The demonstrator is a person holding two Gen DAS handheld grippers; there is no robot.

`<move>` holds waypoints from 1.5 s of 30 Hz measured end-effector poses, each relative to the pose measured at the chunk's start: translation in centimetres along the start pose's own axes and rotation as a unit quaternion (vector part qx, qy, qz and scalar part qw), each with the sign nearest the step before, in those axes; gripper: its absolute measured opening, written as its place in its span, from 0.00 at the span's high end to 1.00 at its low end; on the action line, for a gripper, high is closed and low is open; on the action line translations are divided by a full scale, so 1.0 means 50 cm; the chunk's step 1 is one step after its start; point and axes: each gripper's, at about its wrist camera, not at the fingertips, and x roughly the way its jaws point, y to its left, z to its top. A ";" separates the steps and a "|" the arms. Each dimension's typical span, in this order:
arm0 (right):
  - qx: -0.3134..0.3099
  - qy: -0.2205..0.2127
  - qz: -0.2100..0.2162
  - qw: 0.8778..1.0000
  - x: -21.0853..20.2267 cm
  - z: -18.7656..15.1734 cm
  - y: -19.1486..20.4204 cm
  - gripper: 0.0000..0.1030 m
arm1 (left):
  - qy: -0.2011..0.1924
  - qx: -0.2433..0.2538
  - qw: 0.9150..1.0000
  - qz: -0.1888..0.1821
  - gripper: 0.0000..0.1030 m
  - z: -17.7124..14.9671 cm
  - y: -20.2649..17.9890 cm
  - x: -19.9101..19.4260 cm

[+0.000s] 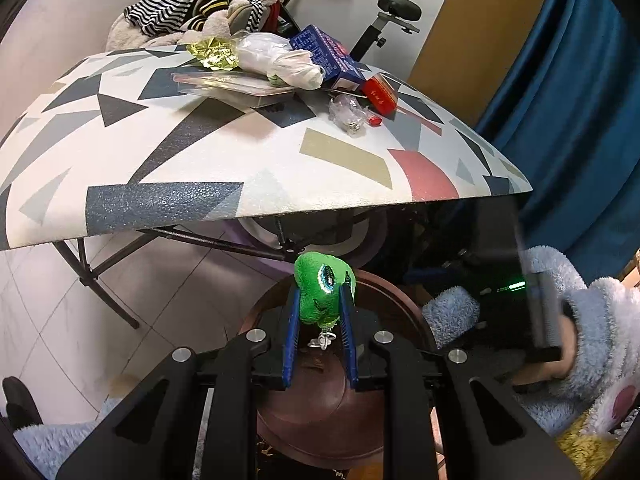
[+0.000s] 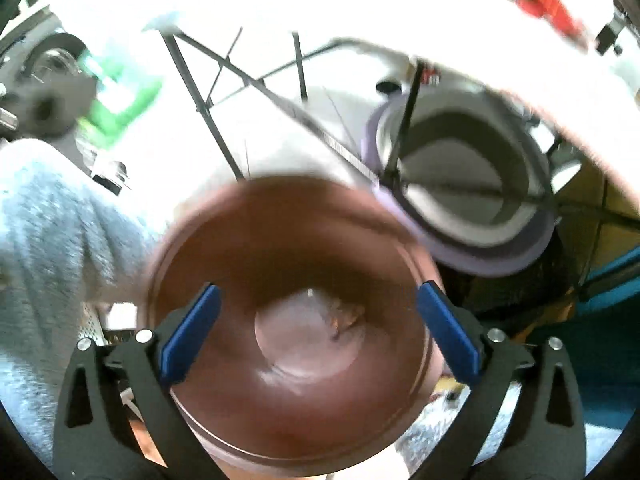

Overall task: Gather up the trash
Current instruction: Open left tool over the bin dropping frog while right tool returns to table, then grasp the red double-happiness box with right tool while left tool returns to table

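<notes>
My left gripper point(image 1: 322, 296) is shut on a small green plush keychain toy point(image 1: 325, 294) with a big eye, held over a brown round bin point(image 1: 396, 300) that stands on the floor below the table edge. My right gripper point(image 2: 318, 300) is open and empty, its blue pads point(image 2: 192, 328) wide apart directly above the same brown bin point(image 2: 280, 240); the view is blurred. The patterned table point(image 1: 200, 168) carries trash at its far side: gold foil point(image 1: 214, 53), a white plastic bag point(image 1: 280, 60), a blue box point(image 1: 326, 54), a red box point(image 1: 380, 92), a clear wrapper point(image 1: 348, 114).
A purple-rimmed bin point(image 2: 500, 256) stands under the table beyond the brown one. Black folding table legs point(image 1: 108, 292) are at left. A blue curtain point(image 1: 568, 92) hangs at right. Striped clothes point(image 1: 188, 0) and an exercise bike point(image 1: 396, 12) stand behind the table.
</notes>
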 end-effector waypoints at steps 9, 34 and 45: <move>-0.012 -0.148 -0.067 0.987 -0.154 0.034 -0.037 0.06 | 0.030 0.025 0.999 0.003 0.82 -0.006 -0.023 0.036; 0.100 -0.285 -0.096 0.949 -0.236 0.084 -0.157 0.05 | 0.164 0.090 0.982 -0.012 0.80 -0.053 -0.080 0.239; 0.140 -0.291 -0.103 0.941 -0.253 0.067 -0.190 0.05 | -0.025 0.063 0.998 0.003 0.12 0.023 -0.077 0.121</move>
